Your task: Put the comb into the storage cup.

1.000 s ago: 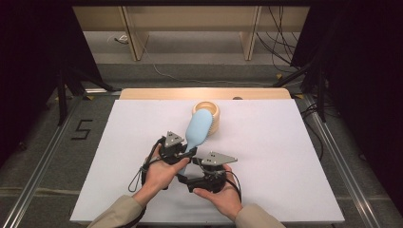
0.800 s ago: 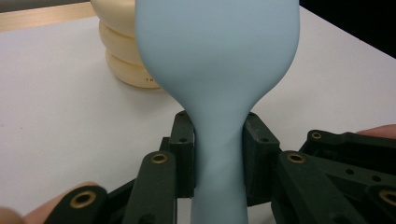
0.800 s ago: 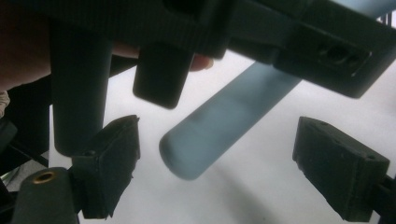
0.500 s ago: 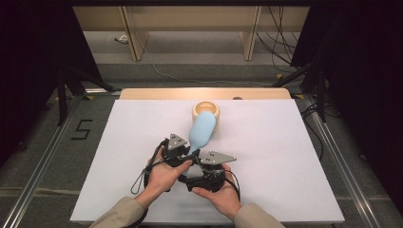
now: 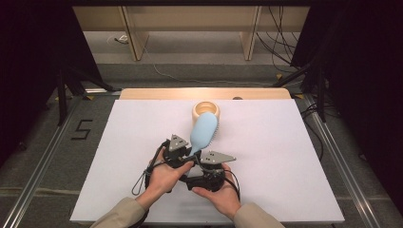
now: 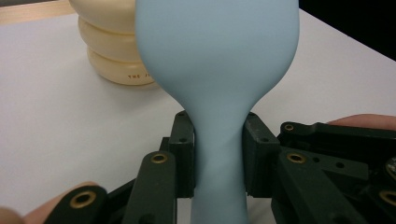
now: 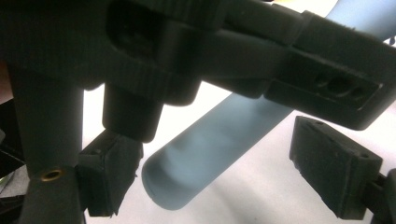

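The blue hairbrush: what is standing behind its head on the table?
Behind the blue hairbrush stands a cream ribbed container, open at the top in the high view. The brush head covers its right part, and what is inside it cannot be seen.

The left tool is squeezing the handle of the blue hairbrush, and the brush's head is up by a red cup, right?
Almost. The left tool does squeeze the handle of the blue hairbrush, but the thing by the brush's head is a cream-coloured ringed cup, not a red one. The left gripper view shows it, and so does the high view.
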